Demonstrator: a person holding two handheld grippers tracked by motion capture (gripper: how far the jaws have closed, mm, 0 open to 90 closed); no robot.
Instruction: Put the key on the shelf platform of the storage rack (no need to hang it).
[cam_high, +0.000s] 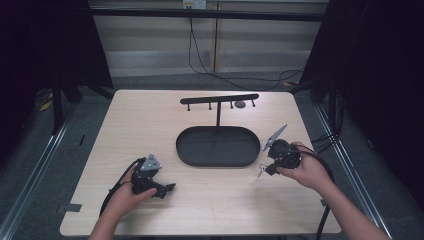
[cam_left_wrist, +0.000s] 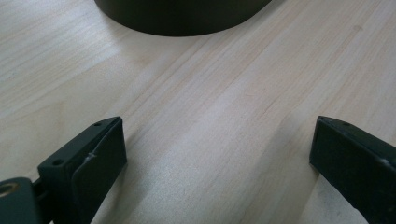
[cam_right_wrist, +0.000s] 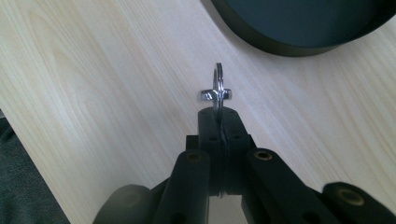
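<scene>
A key ring (cam_right_wrist: 218, 84) is pinched between the closed jaws of the right gripper (cam_high: 268, 167), with a small metal piece hung across it; keys (cam_high: 260, 171) are seen dangling just above the table (cam_high: 130, 125), near its right edge and just beside the right end of the black oval tray (cam_high: 186, 152). The left gripper (cam_high: 165, 189) is held released, jaws wide apart, over bare wood near the front-left corner. A black hook rack (cam_high: 219, 99) is stood at the tray's back rim.

Right gripper (cam_right_wrist: 218, 116) jaws pinching a metal key ring (cam_right_wrist: 217, 86) above wooden table (cam_right_wrist: 116, 93).
</scene>
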